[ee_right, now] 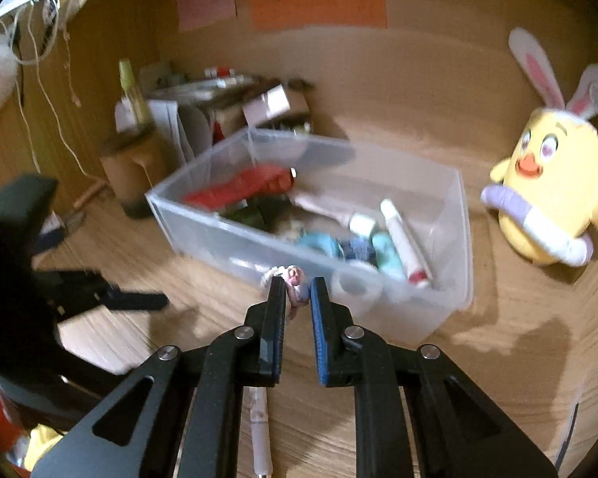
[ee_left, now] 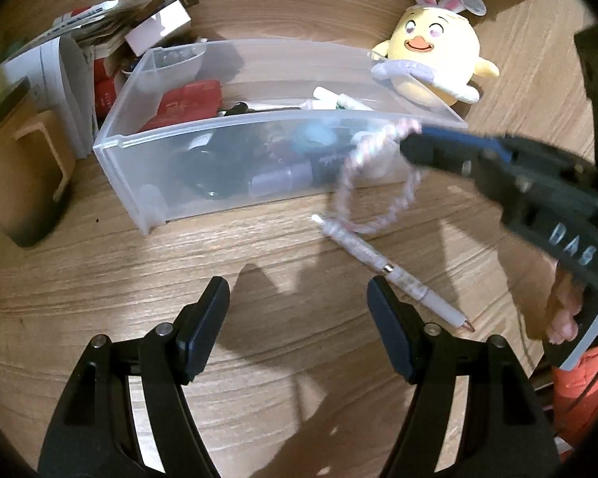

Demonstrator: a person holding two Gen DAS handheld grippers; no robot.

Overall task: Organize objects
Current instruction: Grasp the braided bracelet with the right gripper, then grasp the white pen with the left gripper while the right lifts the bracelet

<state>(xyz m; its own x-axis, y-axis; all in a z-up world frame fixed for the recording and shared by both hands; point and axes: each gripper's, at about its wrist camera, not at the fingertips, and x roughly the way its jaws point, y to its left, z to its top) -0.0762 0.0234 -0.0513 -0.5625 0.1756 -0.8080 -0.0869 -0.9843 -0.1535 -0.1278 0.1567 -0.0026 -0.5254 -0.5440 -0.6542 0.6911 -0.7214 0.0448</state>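
A pink-and-white twisted cord loop (ee_left: 374,175) hangs in front of the clear plastic bin (ee_left: 147,183), pinched by my right gripper (ee_left: 408,141), which is shut on it. In the right wrist view the cord (ee_right: 295,279) sits squeezed between the narrow jaws of that gripper (ee_right: 297,290), just short of the bin's near wall (ee_right: 450,279). My left gripper (ee_left: 297,296) stands open above bare wood, nothing between its fingers. A white pen (ee_left: 394,275) lies on the table beside its right finger and shows below the right gripper as well (ee_right: 259,430).
The bin holds a red case (ee_left: 187,103), tubes, a tape roll (ee_right: 355,283) and several small items. A yellow chick plush with rabbit ears (ee_left: 434,55) sits to the bin's right. Papers and boxes (ee_left: 99,32) pile up at the back left, with a brown holder (ee_left: 28,171).
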